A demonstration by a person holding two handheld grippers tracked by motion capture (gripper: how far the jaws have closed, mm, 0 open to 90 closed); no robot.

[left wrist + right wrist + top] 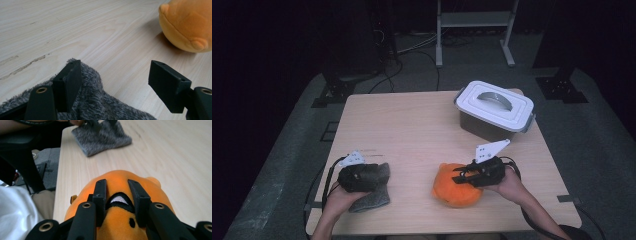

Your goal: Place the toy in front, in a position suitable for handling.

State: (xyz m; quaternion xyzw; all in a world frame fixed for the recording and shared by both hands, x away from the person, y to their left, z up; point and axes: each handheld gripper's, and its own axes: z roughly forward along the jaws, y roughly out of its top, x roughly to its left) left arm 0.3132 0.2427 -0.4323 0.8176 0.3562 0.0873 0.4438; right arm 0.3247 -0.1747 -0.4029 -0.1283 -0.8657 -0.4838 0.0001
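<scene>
An orange plush toy [451,192] lies near the front right of the wooden table [412,125]. My right gripper [460,178] comes at it from the right, and in the right gripper view its jaws [118,192] pinch the toy [117,176] on either side of its stitched mouth. A grey fuzzy cloth [373,200] lies at the front left. My left gripper [379,174] rests over the cloth [95,105] with its jaws wide apart [115,72]. The left jaw sits against the pile and the right jaw hangs over bare wood. The toy [187,22] shows beyond it.
A grey storage box with a white handled lid [494,107] stands at the table's back right. The cloth [102,137] lies close to the table's front edge, with the person's lap below. Dark floor, cables and stands surround the table.
</scene>
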